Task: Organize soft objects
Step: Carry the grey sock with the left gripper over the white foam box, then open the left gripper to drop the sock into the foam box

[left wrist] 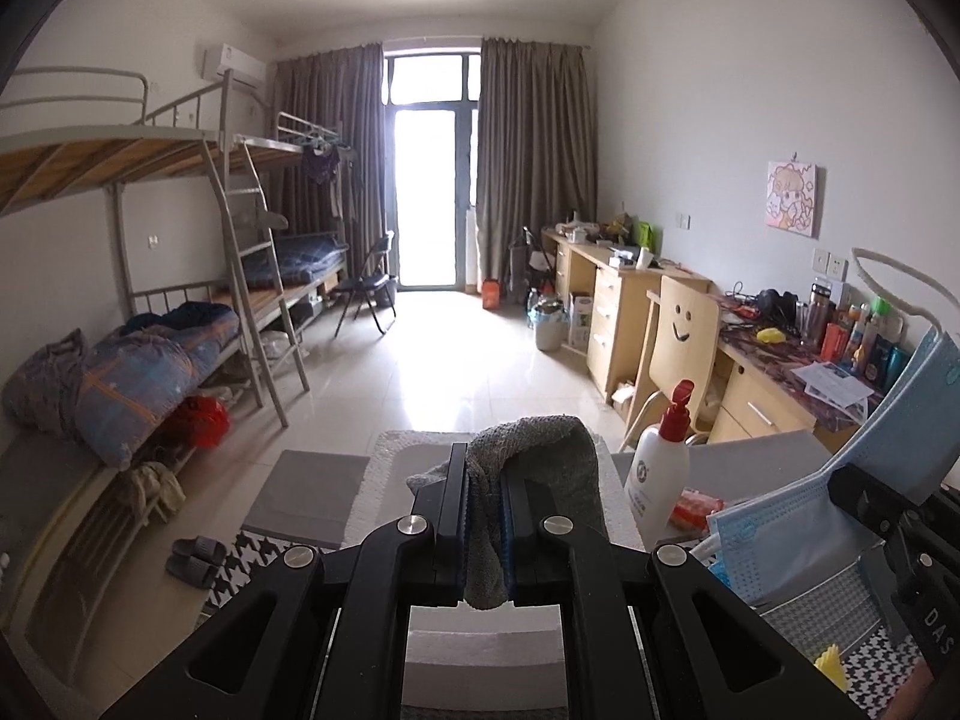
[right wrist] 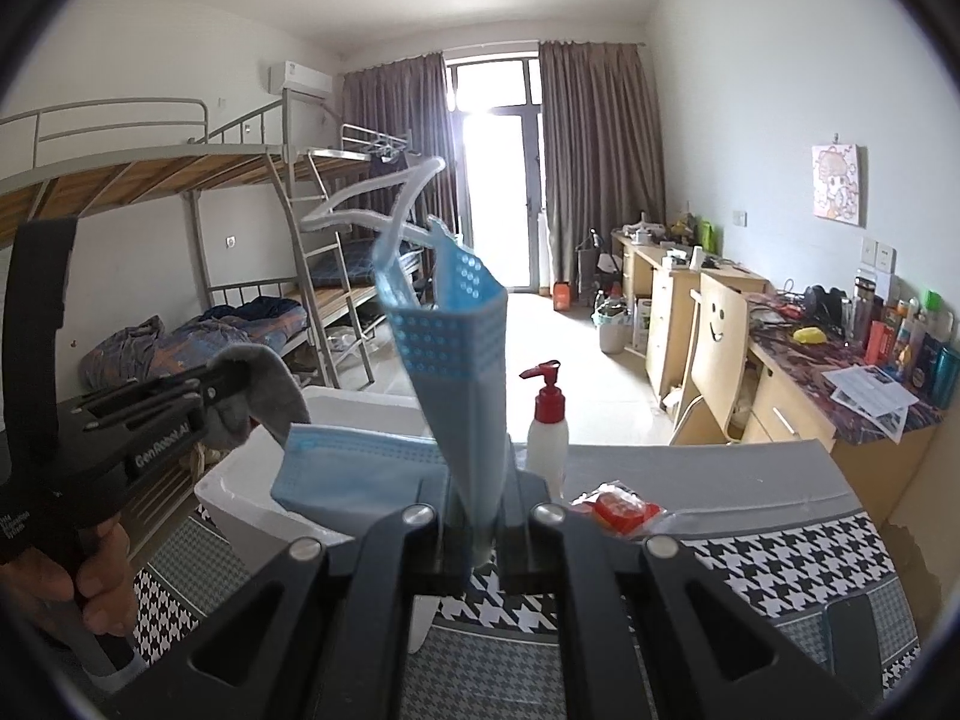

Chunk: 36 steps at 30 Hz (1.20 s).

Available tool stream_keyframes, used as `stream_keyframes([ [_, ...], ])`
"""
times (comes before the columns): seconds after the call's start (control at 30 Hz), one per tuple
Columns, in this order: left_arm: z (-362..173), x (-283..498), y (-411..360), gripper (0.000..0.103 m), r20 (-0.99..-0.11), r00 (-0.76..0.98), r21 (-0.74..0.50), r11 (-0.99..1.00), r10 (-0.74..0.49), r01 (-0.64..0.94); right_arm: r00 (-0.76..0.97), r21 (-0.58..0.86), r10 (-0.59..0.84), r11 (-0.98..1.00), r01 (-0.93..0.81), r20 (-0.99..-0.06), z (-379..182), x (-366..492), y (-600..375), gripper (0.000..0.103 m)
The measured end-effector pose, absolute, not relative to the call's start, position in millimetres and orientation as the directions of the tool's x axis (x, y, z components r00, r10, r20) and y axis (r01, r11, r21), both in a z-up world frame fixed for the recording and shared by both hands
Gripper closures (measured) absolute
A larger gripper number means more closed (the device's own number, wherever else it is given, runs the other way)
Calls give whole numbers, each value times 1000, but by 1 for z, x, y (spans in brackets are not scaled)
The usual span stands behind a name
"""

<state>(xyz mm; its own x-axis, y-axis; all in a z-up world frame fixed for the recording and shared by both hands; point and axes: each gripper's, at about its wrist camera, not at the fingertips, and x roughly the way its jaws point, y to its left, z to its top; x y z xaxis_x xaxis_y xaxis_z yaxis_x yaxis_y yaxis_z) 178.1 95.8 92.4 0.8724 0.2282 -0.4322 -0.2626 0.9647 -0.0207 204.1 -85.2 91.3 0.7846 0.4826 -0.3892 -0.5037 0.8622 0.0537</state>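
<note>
My left gripper (left wrist: 485, 480) is shut on a grey sock (left wrist: 528, 456) and holds it above a white foam box (left wrist: 384, 468). From the right wrist view the left gripper (right wrist: 228, 384) shows at the left with the sock (right wrist: 264, 384) over the box (right wrist: 252, 480). My right gripper (right wrist: 480, 492) is shut on a blue face mask (right wrist: 456, 360) that stands up between its fingers. In the left wrist view that mask (left wrist: 900, 420) shows at the right. A second blue mask (right wrist: 354, 468) lies on the box's edge.
A white pump bottle with a red cap (right wrist: 547, 426) and a red packet (right wrist: 618, 507) stand on the grey table with its houndstooth cloth (right wrist: 780, 564). A grey lid (left wrist: 312, 492) lies beside the box. Bunk beds (left wrist: 180, 300) are left, desks (left wrist: 780, 384) right.
</note>
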Motion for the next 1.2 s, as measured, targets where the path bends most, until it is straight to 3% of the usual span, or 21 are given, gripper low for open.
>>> stream_keyframes([
  [0.87, 60, 222, 117, 91, -605, 774, -31, 966, 187, -257, 788, 34, 452, 875, -484, -418, 89, 212, -75, 95],
  [0.9, 59, 224, 117, 87, -609, 771, -32, 966, 184, -256, 788, 35, 452, 875, -483, -418, 89, 213, -75, 95],
  [1.07, 58, 225, 117, 45, -597, 777, -29, 963, 197, -267, 790, 36, 445, 879, -476, -421, 88, 214, -76, 95],
  [1.2, 60, 221, 118, 23, -579, 792, -35, 964, 194, -262, 790, 32, 442, 879, -475, -424, 86, 214, -74, 95],
])
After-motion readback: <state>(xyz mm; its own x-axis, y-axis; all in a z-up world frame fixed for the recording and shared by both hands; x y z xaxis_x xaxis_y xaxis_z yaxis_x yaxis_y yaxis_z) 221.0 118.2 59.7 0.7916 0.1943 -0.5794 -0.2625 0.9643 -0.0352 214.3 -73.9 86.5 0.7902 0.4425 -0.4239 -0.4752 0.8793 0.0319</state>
